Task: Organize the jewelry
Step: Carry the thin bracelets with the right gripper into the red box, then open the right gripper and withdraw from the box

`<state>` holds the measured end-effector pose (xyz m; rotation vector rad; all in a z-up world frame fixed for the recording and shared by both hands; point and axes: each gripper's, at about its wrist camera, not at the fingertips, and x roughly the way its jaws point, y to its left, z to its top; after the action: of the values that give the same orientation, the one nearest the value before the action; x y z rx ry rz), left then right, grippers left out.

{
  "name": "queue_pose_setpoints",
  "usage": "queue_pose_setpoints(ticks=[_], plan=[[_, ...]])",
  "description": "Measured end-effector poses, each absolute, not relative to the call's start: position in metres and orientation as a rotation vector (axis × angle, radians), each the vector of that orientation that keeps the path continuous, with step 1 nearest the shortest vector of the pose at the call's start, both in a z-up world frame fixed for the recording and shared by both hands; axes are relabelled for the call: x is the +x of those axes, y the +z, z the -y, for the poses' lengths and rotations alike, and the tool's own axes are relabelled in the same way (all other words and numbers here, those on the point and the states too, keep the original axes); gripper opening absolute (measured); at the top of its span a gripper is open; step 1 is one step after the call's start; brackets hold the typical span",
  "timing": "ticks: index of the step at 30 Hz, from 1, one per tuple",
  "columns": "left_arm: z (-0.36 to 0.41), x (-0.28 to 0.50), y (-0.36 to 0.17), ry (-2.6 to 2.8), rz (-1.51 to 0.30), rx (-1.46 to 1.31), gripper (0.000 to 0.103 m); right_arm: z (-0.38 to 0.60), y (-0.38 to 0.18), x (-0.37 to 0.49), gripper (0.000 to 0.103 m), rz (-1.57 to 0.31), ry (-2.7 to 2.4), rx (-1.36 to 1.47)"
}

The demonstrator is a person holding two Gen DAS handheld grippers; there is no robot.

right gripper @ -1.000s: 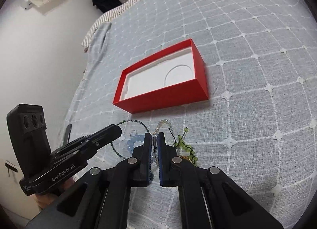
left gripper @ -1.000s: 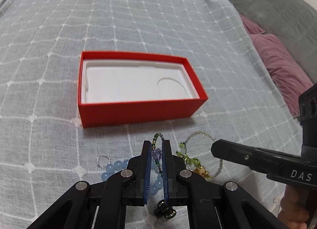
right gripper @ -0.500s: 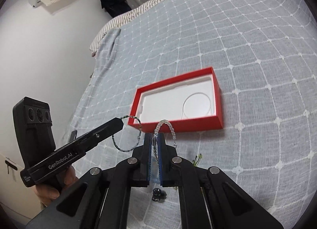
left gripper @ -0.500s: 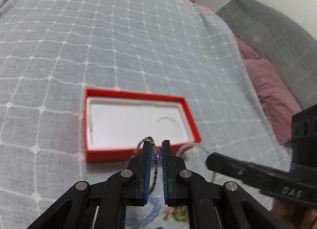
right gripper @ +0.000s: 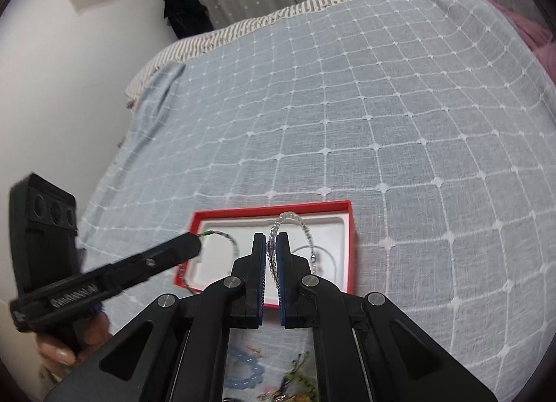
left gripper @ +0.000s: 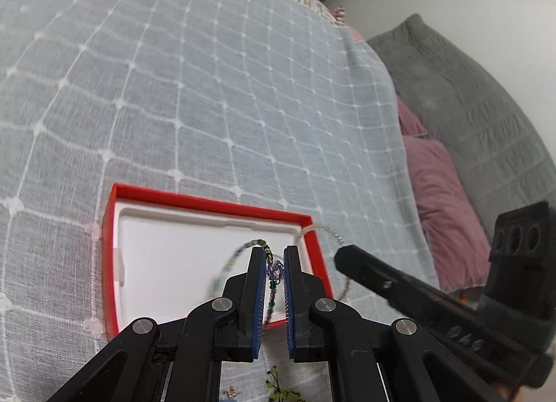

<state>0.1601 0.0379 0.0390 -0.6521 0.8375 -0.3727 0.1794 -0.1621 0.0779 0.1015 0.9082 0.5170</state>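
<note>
My left gripper (left gripper: 274, 249) is shut on a thin bracelet of green and purple beads (left gripper: 276, 270), which hangs over the white insert (left gripper: 173, 256) of the open red box (left gripper: 208, 202). My right gripper (right gripper: 270, 235) is shut on a clear-bead bracelet (right gripper: 288, 217) held above the same red box (right gripper: 350, 245). In the left wrist view the right gripper (left gripper: 344, 257) reaches in from the right with the clear loop (left gripper: 330, 228) over the box's right wall. The right wrist view shows the left gripper (right gripper: 194, 245) with its green bracelet (right gripper: 226, 236) at the box's left end.
The box lies on a grey checked bed cover (right gripper: 382, 123). A blue bead bracelet (right gripper: 243, 370) and green leafy jewelry (right gripper: 299, 377) lie on the cover below the grippers. A pink pillow (left gripper: 444, 210) and grey quilt (left gripper: 469, 89) sit to the right, a wall to the left.
Both grippers rose from the pile of jewelry with their bracelets and moved forward until the loops hang over the red box. The box now sits lower and closer in both views.
</note>
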Motion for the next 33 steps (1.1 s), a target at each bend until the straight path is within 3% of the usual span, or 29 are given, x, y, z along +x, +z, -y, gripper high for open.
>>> queue_pose_setpoints(ticks=[20,29,30,33], plan=[[-0.066,0.168,0.015,-0.200,-0.880,-0.573,0.005,0.178,0.046,0.195,0.006,-0.950,0.423,0.062],[-0.052,0.167,0.018,-0.204,-0.864,-0.487,0.005,0.176,0.049,0.192,0.011,-0.936,0.400,0.013],[-0.051,0.166,0.020,-0.200,-0.861,-0.473,0.005,0.177,0.050,0.191,0.014,-0.928,0.392,0.006],[-0.049,0.166,0.022,-0.167,-0.853,-0.426,0.016,0.176,0.055,0.187,0.040,-0.907,0.414,0.002]])
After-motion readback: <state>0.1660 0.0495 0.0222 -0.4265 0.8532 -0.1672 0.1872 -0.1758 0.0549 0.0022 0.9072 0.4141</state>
